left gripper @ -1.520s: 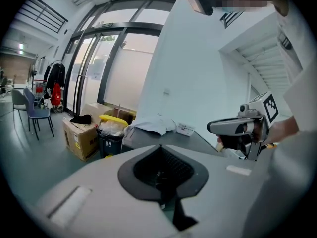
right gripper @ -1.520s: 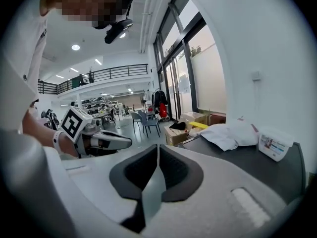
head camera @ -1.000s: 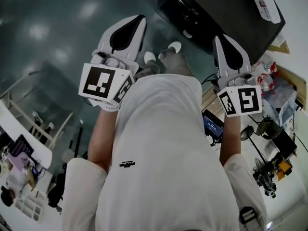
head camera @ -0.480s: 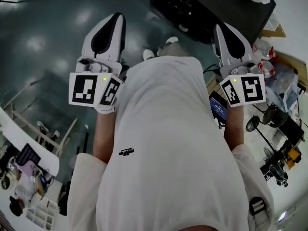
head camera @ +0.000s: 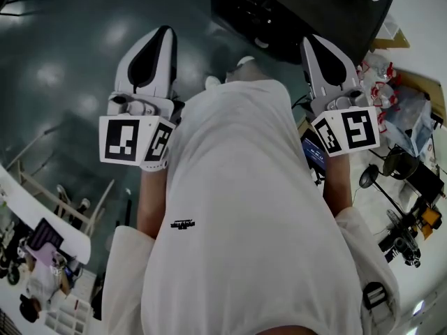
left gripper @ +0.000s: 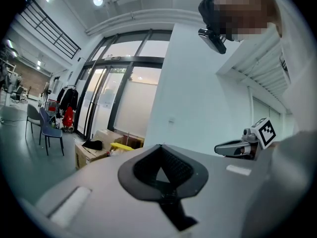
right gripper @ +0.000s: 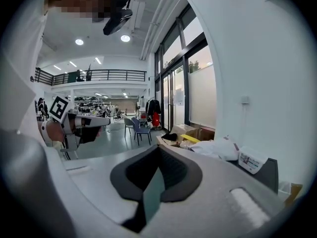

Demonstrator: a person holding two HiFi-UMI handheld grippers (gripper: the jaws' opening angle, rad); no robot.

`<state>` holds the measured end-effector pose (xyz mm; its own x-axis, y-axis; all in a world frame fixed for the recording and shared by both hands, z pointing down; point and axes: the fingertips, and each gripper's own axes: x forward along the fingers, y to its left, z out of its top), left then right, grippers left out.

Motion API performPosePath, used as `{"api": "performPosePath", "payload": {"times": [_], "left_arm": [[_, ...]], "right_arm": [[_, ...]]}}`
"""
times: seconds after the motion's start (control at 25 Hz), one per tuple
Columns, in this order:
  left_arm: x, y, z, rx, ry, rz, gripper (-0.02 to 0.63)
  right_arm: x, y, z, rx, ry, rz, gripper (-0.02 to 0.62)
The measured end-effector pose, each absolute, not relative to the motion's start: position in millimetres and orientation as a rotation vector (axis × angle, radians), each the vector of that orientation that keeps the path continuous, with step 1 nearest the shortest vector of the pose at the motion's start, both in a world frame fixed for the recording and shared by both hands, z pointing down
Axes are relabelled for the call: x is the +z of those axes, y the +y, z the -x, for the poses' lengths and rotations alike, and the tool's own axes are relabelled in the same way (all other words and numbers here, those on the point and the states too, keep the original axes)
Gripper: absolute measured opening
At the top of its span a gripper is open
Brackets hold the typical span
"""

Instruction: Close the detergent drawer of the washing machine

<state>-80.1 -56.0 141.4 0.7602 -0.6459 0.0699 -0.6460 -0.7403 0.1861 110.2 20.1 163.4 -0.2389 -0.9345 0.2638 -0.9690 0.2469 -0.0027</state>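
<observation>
No washing machine or detergent drawer shows in any view. In the head view I look down a white shirt point(head camera: 237, 208) at the person's own body. The left gripper point(head camera: 159, 36) is held up beside the left hip, the right gripper point(head camera: 316, 43) beside the right hip, both pointing forward over the floor. Each is shut with nothing between its jaws. In the left gripper view the left gripper point(left gripper: 159, 147) points at a white wall, with the right gripper point(left gripper: 237, 148) off to the side. In the right gripper view the right gripper point(right gripper: 159, 149) faces an open hall.
A dark table point(head camera: 307, 9) stands just ahead of the person's feet. Cluttered gear and cables point(head camera: 405, 187) lie to the right, white furniture point(head camera: 42, 215) to the lower left. Cardboard boxes point(left gripper: 99, 148) and chairs point(left gripper: 47, 130) stand by the glass wall.
Both grippers shifted slightly in the head view, the left one leftward and up; the dark table has slid closer toward the top edge. Both stay shut.
</observation>
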Motion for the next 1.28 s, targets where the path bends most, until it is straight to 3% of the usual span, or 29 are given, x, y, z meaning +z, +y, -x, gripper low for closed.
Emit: {"api": "performPosePath", "payload": {"times": [1.28], "left_arm": [[156,-30,73,0.044,-0.936,-2.747,0.018]], "right_arm": [[162,28,-82,0.235,-2.347,-1.709,0.002]]}}
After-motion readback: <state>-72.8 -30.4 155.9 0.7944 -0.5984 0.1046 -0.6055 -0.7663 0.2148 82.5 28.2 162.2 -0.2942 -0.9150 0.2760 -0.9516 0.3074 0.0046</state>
